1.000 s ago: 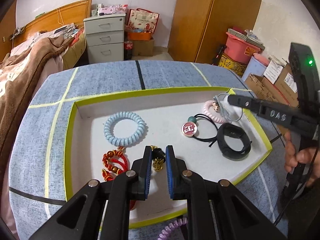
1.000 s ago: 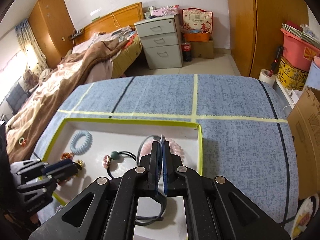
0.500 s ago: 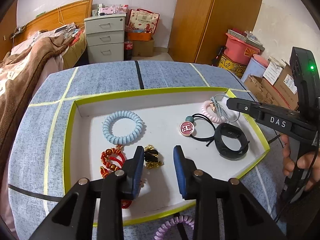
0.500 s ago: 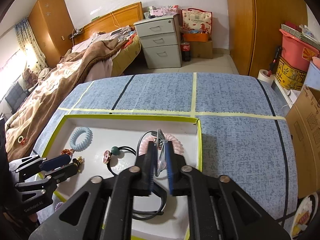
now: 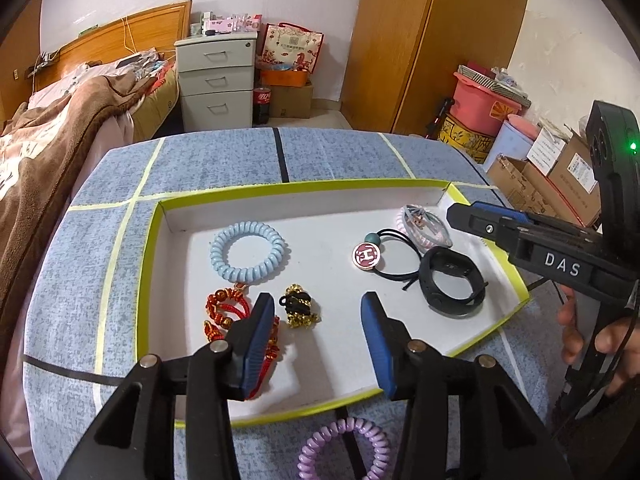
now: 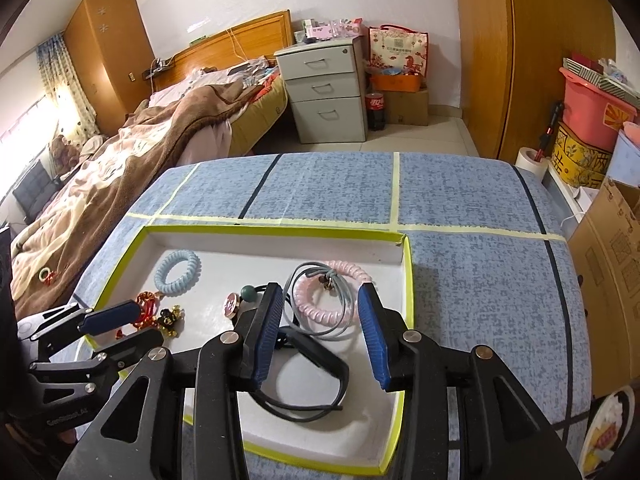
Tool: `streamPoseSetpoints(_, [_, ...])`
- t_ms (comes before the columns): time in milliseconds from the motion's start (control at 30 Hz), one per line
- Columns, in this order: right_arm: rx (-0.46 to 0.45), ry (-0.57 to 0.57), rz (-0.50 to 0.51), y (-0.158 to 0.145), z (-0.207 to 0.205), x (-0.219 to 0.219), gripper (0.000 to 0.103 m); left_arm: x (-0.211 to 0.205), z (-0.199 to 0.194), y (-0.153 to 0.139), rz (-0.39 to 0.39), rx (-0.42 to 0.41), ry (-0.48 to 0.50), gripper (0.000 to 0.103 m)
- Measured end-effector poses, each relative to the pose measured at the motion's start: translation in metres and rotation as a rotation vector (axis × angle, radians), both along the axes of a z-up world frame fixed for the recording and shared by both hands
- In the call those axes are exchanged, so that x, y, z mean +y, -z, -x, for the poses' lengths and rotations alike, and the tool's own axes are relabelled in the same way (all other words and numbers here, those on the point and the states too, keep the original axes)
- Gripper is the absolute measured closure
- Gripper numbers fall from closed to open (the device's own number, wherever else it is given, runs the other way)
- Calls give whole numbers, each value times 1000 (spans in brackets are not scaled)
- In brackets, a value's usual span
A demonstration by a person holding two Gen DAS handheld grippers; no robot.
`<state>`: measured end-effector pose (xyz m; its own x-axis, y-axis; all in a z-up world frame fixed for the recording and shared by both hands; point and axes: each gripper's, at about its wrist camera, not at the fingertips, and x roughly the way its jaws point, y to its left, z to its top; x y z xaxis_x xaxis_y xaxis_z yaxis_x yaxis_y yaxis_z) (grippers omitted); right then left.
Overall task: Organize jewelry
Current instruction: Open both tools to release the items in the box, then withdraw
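A white tray with a yellow-green rim (image 5: pixel 152 240) (image 6: pixel 408 280) holds jewelry: a light blue coil bracelet (image 5: pixel 248 252) (image 6: pixel 178 270), a red bead charm (image 5: pixel 220 312), a black and gold charm (image 5: pixel 300 308) (image 6: pixel 170 316), a round pink pendant on a black cord (image 5: pixel 366 256) (image 6: pixel 232 304), a black band (image 5: pixel 452 280) (image 6: pixel 312 364), and a pink coil bracelet with a grey hair tie (image 5: pixel 424 224) (image 6: pixel 332 292). A purple coil bracelet (image 5: pixel 344 448) lies outside the tray's near rim. My left gripper (image 5: pixel 318 332) is open above the black and gold charm. My right gripper (image 6: pixel 320 328) is open above the pink coil bracelet.
The tray sits on a blue cloth-covered table (image 5: pixel 200 160) (image 6: pixel 480 240) marked with yellow and black tape. A bed (image 6: pixel 140 140), a grey drawer unit (image 5: pixel 218 80) and a wooden wardrobe (image 5: pixel 432 40) stand behind. Cardboard boxes (image 5: pixel 560 168) are at the right.
Both grippers have opened wide and drawn back a little. The black and gold charm and the grey hair tie now lie free in the tray.
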<state>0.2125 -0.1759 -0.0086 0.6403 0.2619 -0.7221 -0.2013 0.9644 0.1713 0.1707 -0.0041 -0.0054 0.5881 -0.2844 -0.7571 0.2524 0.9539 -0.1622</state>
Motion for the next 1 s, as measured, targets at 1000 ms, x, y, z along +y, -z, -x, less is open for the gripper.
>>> streamPoseSetpoints(1000, [-46, -57, -30, -6, 95, 15, 60, 40, 80, -18, 62, -79, -119, 53])
